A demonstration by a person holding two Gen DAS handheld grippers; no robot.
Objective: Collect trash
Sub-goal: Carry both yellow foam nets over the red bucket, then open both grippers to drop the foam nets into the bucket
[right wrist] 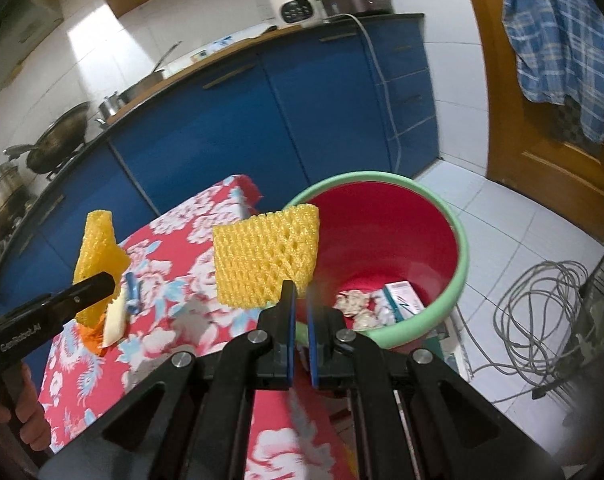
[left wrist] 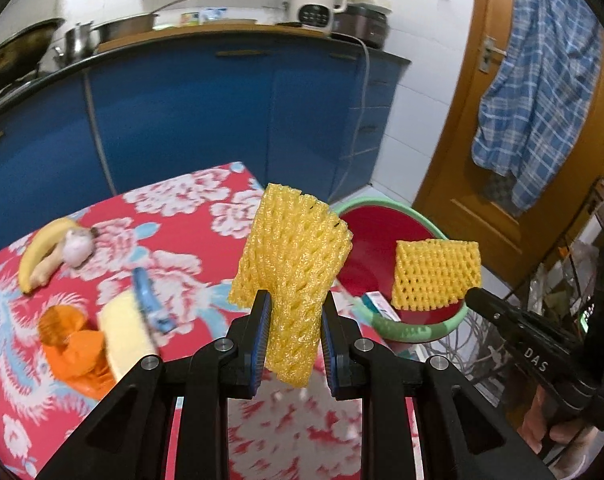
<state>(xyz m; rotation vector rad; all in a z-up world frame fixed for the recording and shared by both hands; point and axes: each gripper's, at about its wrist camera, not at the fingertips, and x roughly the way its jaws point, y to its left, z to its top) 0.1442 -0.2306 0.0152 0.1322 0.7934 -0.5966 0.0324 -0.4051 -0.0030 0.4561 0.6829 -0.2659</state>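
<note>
left gripper point(left wrist: 293, 334): jaws clamped on the lower part of a yellow foam fruit net point(left wrist: 290, 276), which stands up above them and is held over the right edge of the worktop point(left wrist: 182, 216), just short of the bin.
right gripper point(right wrist: 300, 312): jaws nearly together, pinching the bottom edge of a second foam net point(right wrist: 266, 260); that piece hangs in the air at the near-left rim of the bin.
bin point(right wrist: 460, 240): red inside, green rim, standing on the floor just beside the worktop's right edge; crumpled paper point(right wrist: 358, 308) and a small carton point(right wrist: 404, 300) already lie in the bottom.
handling, judged: both nets look very light, soft and springy; they crush under pressure and spring back. not fragile, not slippery. a pinch on an edge or a folded end is enough, as both grips show.
risk, judged: being so light, a net may cling to a pad or drift on release; let go well inside the rim.
remaining on worktop: banana point(left wrist: 42, 252), garlic bulb point(left wrist: 78, 246), orange wrapper point(left wrist: 74, 344), pale strip point(left wrist: 126, 332), blue item point(left wrist: 150, 300), all toward the left edge.
stage, judged: two pieces in transit, drop not yet made.
</note>
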